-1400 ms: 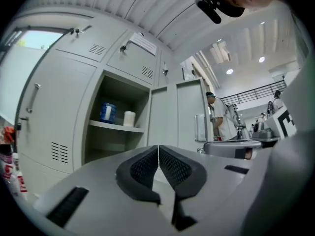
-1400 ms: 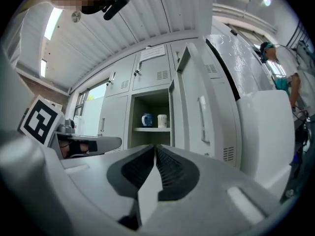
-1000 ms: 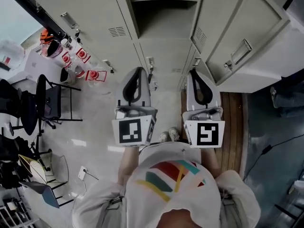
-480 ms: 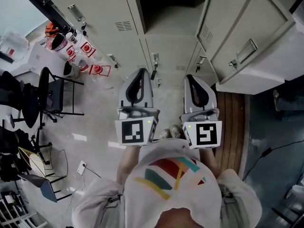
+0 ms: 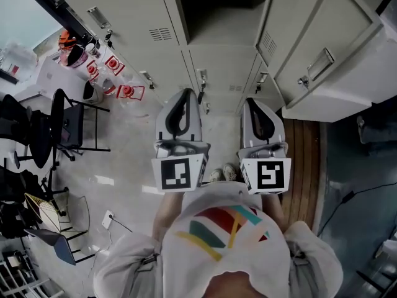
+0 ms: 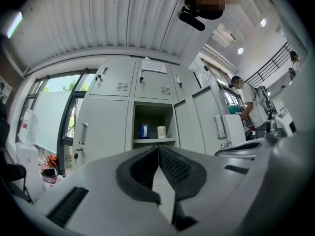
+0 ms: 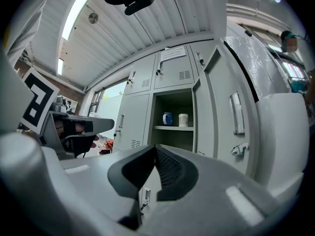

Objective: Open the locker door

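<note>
Already open: the pale grey metal locker door point(image 5: 322, 42) stands swung out to the right of its open compartment point(image 5: 217, 23). Hardly anything has shifted in the last second. The left gripper point(image 5: 183, 95) and right gripper point(image 5: 255, 103) are both closed on nothing, below that compartment. Task looks finished.

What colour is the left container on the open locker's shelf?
The container is blue, clearest in the left gripper view.

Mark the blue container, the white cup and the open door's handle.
blue container point(image 7: 168, 118), right gripper view, its side
white cup point(image 7: 183, 119), right gripper view, its side
door handle point(image 7: 236, 113), right gripper view, mid-bar
</note>
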